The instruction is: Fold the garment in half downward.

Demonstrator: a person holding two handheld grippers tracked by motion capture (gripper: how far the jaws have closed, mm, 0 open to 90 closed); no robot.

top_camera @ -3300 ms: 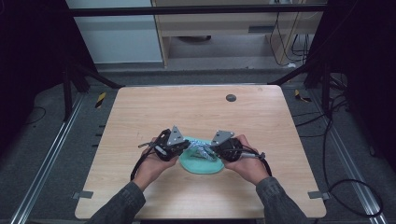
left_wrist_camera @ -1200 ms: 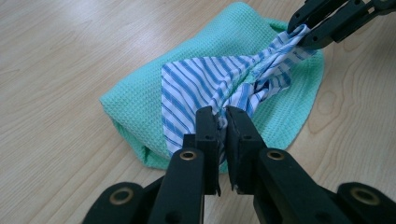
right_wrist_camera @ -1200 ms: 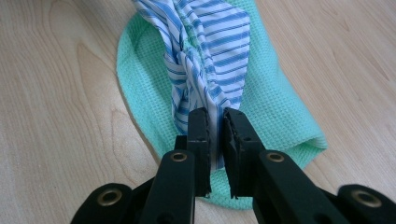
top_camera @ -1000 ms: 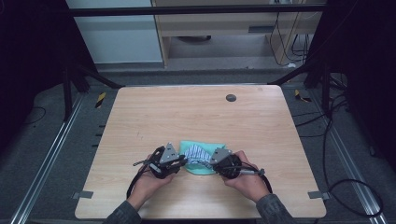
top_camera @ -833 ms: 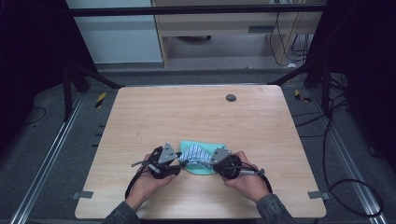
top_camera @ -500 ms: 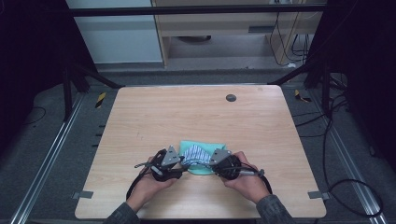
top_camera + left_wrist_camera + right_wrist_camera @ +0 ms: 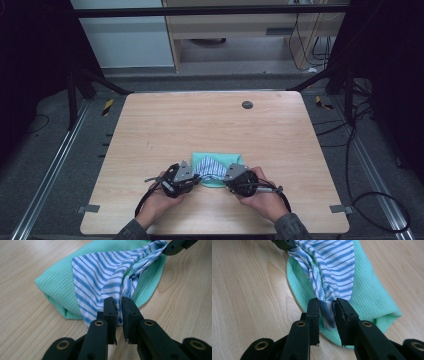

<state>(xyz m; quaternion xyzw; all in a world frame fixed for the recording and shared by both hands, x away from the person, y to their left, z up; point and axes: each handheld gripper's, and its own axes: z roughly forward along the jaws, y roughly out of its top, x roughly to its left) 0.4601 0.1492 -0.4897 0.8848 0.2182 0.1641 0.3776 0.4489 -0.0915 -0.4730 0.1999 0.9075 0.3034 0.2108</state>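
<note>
A blue-and-white striped cloth (image 7: 210, 166) lies bunched on a folded green cloth (image 7: 231, 159) near the table's front edge. My left gripper (image 7: 196, 179) is shut on one end of the striped cloth, its jaws having just been closing on it. My right gripper (image 7: 226, 179) pinches the other end; its jaws have eased open slightly, the fabric still pressed between them. In the left gripper view the jaws (image 7: 119, 305) clamp a gathered fold of the striped cloth (image 7: 100, 272) over the green cloth (image 7: 55, 282). In the right gripper view the gripper (image 7: 327, 306) holds the striped cloth (image 7: 334, 262) above the green cloth (image 7: 372, 290).
The wooden table (image 7: 165, 130) has a small dark round disc (image 7: 247, 104) near its far edge. Black frame legs and cables stand around the table on the grey floor. The opposite gripper's jaw tip (image 7: 175, 246) shows at the cloth's far end.
Since the earliest frame both hands have drawn back toward the near edge and the green cloth now lies folded. Over the last second the left gripper shifted slightly; the right stayed put.
</note>
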